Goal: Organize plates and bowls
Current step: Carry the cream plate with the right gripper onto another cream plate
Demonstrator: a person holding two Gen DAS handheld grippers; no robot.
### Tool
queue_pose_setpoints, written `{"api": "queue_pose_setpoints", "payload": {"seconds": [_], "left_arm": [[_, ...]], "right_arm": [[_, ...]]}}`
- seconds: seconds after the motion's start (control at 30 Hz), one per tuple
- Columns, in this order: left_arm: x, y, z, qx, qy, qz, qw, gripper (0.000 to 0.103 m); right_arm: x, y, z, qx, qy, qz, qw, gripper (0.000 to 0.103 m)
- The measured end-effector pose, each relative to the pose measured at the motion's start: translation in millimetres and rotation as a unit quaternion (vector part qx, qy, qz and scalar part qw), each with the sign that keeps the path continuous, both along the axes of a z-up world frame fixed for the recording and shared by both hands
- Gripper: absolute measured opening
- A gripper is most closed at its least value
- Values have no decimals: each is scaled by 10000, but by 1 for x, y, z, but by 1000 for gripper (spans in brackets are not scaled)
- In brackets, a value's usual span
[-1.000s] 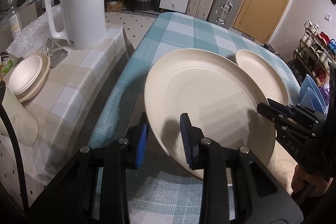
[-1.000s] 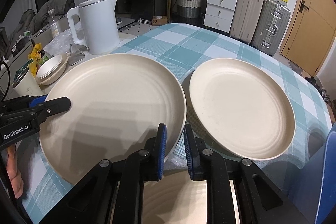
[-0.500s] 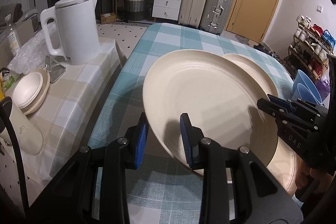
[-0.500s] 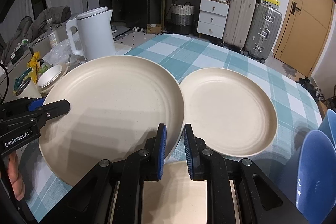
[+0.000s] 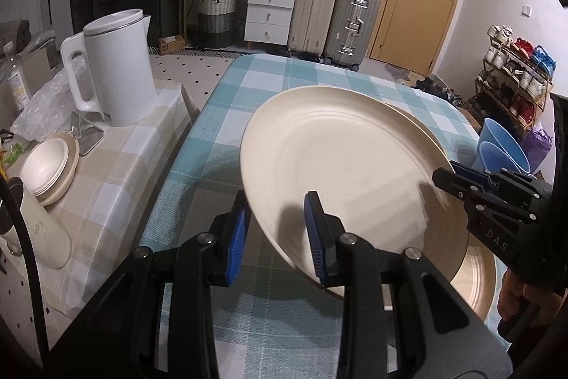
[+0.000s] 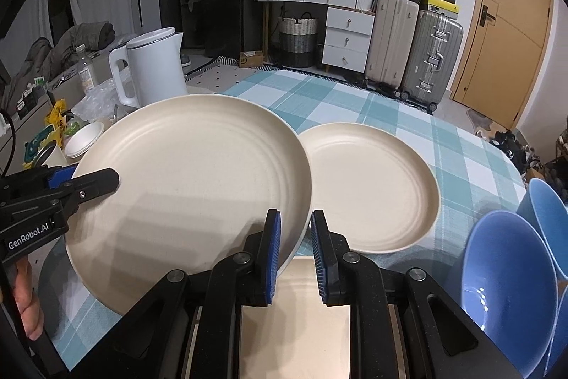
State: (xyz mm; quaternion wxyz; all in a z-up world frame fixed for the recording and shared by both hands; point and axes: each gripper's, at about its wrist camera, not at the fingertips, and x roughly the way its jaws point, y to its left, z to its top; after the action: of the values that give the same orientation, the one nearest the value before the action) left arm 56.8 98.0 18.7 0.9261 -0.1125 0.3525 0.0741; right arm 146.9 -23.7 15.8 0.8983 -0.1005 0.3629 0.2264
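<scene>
A large cream plate is held in the air above the checked table between my two grippers. My left gripper is shut on its near-left rim; it shows at the left of the right wrist view. My right gripper is shut on the opposite rim; it shows at the right of the left wrist view. A second cream plate lies on the table to the right, partly under the held one. Another cream plate lies under my right gripper.
Blue bowls stand at the right table edge. A side table on the left holds a white kettle, stacked cream bowls, a cup and a bottle. Suitcases, drawers and a door are behind.
Both grippers have carried the large plate up and to the right, so it now overlaps the second plate on the table. Both stay shut on its rim.
</scene>
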Motion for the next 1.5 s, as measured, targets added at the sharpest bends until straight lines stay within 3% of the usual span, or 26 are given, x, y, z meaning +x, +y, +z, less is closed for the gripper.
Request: {"api": "queue_pose_setpoints", "payload": {"seconds": [0.7,1.5], "left_arm": [[-10,-51,21,167,-109,-480,9986,27],[-13,-85,23,461,63,-1138,9924,27]], "right_arm": [[-30,-50,25,181,-242,-413,9987,18],[-62,-90,23,310,-139,-843,9959,18]]}}
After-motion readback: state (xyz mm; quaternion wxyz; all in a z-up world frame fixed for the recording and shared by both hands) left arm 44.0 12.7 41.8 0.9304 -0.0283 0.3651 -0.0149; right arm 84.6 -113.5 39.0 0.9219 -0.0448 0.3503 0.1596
